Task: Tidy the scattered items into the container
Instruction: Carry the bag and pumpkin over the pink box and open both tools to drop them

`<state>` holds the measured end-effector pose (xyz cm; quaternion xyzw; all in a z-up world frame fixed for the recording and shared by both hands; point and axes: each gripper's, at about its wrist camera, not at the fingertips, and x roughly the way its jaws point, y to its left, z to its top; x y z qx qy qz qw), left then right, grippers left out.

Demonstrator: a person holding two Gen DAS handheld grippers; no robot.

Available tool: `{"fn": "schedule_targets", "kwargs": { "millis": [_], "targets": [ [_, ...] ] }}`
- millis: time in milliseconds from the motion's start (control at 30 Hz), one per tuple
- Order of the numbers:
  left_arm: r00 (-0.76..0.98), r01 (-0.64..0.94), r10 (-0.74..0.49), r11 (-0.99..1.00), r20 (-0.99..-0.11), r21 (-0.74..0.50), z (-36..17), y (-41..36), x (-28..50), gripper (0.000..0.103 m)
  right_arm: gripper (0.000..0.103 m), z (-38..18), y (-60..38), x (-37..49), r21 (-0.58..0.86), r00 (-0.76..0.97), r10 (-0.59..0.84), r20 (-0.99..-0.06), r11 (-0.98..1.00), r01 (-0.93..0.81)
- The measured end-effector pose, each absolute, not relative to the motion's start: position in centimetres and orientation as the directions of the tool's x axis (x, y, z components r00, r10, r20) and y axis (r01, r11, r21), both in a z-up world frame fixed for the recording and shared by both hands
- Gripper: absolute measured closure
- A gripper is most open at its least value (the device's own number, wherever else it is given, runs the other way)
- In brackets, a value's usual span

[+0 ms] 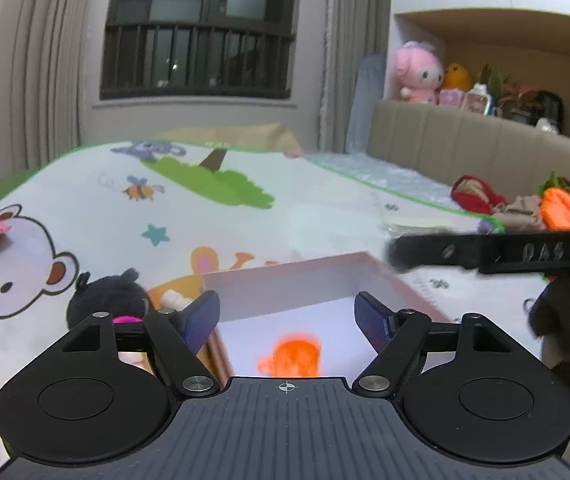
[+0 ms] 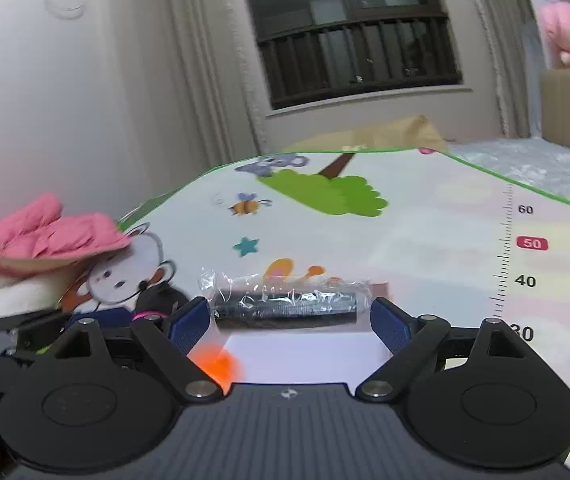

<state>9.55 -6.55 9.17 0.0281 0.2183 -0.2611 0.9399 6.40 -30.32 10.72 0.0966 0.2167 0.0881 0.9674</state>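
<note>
The left claw [image 1: 287,318] hangs open and empty over the box [image 1: 285,276], an orange toy [image 1: 291,356] inside. The right claw [image 2: 291,318] pinches a wrapped roll [image 2: 285,302] by its ends above the box; slippery film could let it drop onto the mat [image 2: 425,220]

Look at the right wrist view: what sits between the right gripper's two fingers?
A dark roll wrapped in clear plastic spans the gap between the right gripper fingers, end to end, above the white box floor. Whether they press it is unclear.
</note>
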Motion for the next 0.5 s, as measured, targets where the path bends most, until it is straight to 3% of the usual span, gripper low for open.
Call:
{"fn": "schedule_targets", "kwargs": {
  "millis": [100,267,400,500],
  "targets": [
    [0.778,0.482,-0.433,0.876,-0.455,-0.009,8.4,-5.2,7.8,0.01,0.015,10.1,-30.2,5.0,0.19,0.901,0.168,-0.399,0.977,-0.098],
    [0.788,0.44,-0.343,0.894,-0.511,0.08,5.8,-1.8,4.4,0.009,0.013,9.0,-28.8,2.4,0.155,0.895,0.169,-0.414,0.981,-0.114],
    [0.767,0.373,-0.296,0.927,-0.569,0.021,4.1,0.6,3.8,0.009,0.002,9.5,-26.4,4.1,0.04,0.892,0.154,-0.424,0.988,-0.152],
    [0.761,0.368,-0.284,0.929,-0.583,0.027,3.4,1.1,3.5,0.009,0.002,10.4,-25.6,4.9,0.028,0.901,0.111,-0.42,0.994,-0.109]
  ]
}}
